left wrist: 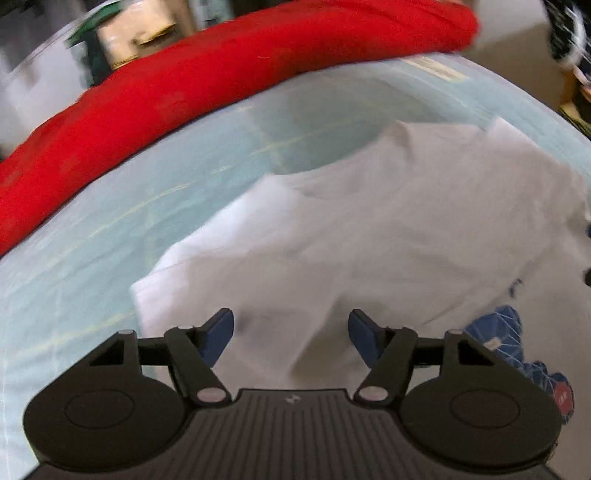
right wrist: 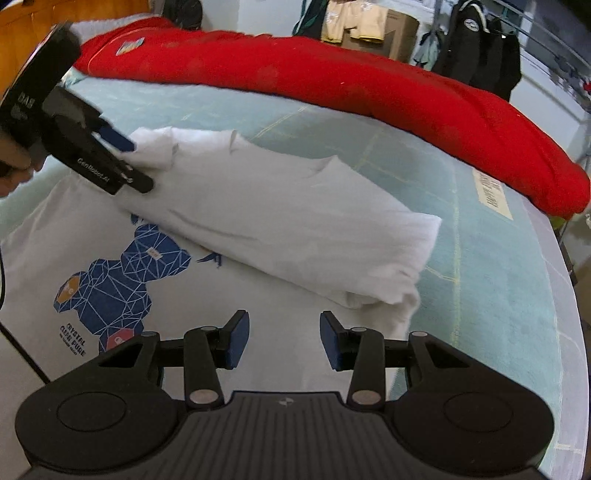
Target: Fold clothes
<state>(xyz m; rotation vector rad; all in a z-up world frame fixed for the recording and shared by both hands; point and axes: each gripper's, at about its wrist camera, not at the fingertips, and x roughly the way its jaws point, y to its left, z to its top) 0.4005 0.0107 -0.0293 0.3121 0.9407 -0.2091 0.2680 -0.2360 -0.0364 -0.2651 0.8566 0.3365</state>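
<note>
A white T-shirt (right wrist: 295, 221) with a blue geometric bear print (right wrist: 110, 280) lies on the pale green mat (right wrist: 498, 295). One side of it is folded over the middle in a thick band. My right gripper (right wrist: 284, 332) hovers open over the shirt's near part, with nothing between its fingers. My left gripper (right wrist: 129, 162) is at the far left end of the folded band, its jaws apart. In the left wrist view the left gripper (left wrist: 291, 332) stands wide open just above the white shirt (left wrist: 369, 229). That view is blurred.
A long red garment (right wrist: 332, 81) lies along the far side of the mat, also seen as a red garment (left wrist: 184, 92). Dark jackets (right wrist: 476, 44) hang behind, beside a cardboard box (right wrist: 399, 29). A hand (right wrist: 11, 162) holds the left gripper. The table edge curves at right.
</note>
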